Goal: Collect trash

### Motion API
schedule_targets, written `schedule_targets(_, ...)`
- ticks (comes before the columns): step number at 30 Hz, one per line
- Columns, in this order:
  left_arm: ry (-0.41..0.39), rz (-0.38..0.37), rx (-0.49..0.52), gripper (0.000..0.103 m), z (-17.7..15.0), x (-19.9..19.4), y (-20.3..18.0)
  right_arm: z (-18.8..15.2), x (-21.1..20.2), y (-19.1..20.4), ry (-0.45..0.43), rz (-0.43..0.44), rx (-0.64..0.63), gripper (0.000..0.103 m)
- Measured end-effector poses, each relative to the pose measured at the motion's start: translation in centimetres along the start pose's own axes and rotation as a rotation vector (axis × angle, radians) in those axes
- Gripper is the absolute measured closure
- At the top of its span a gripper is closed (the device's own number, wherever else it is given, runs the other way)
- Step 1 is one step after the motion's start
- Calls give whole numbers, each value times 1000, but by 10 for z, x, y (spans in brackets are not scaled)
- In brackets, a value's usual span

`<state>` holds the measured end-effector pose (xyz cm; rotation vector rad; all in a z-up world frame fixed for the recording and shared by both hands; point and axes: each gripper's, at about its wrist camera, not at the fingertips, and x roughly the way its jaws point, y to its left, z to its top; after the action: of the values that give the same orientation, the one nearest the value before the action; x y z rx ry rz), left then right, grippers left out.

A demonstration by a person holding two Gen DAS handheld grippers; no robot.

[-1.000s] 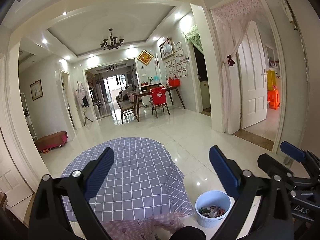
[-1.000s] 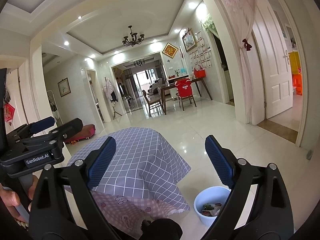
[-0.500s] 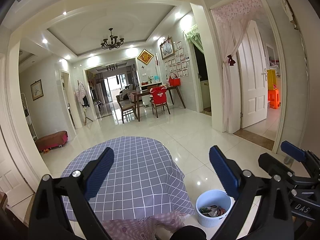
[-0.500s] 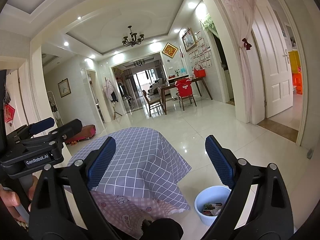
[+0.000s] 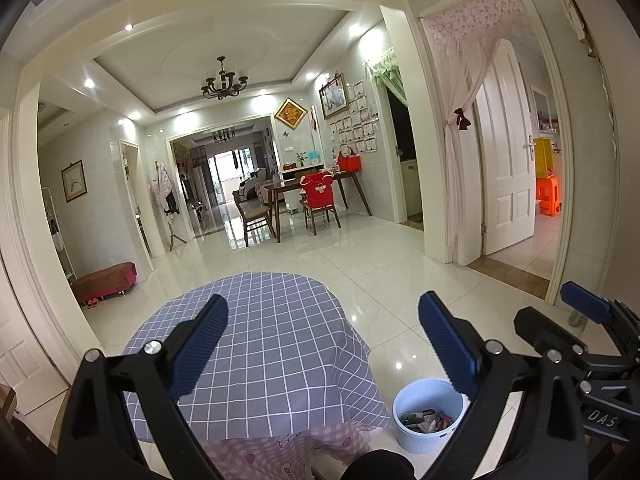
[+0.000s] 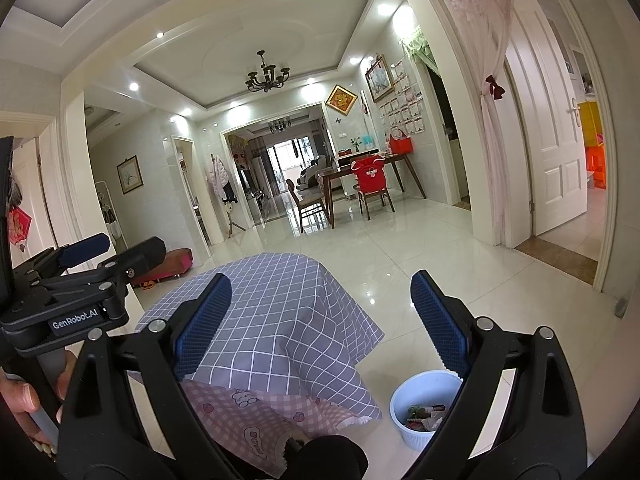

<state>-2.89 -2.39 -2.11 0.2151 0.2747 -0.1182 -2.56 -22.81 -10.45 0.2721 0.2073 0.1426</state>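
One pale blue bin [image 5: 427, 416] on the floor, just below the right finger of the left gripper [image 5: 322, 354]; inside, a small heap of mixed wrappers [image 5: 425, 420], too jumbled to count. One table [image 5: 264, 344] under a grey checked cloth lies between and beyond the fingers. Left gripper and right gripper [image 6: 320, 328] both spread wide, grasping nothing.

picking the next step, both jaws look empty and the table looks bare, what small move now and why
Probably tilt both grippers down to scan the floor. The left gripper and right gripper are open and empty, the checked tablecloth shows no litter, and the white bin beside the table already holds scraps.
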Motion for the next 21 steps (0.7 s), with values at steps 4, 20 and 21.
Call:
schedule_targets(4,2,3,0,9,-2,0,1,0,0,3,0,1,-1,13)
schedule_targets(20,6,4,6,9,-8,2,3,2,0,4,1,1,1,13)
schedule_targets(21,5,4,5,9,-7,1,3,1,1,5,1,1,0,13)
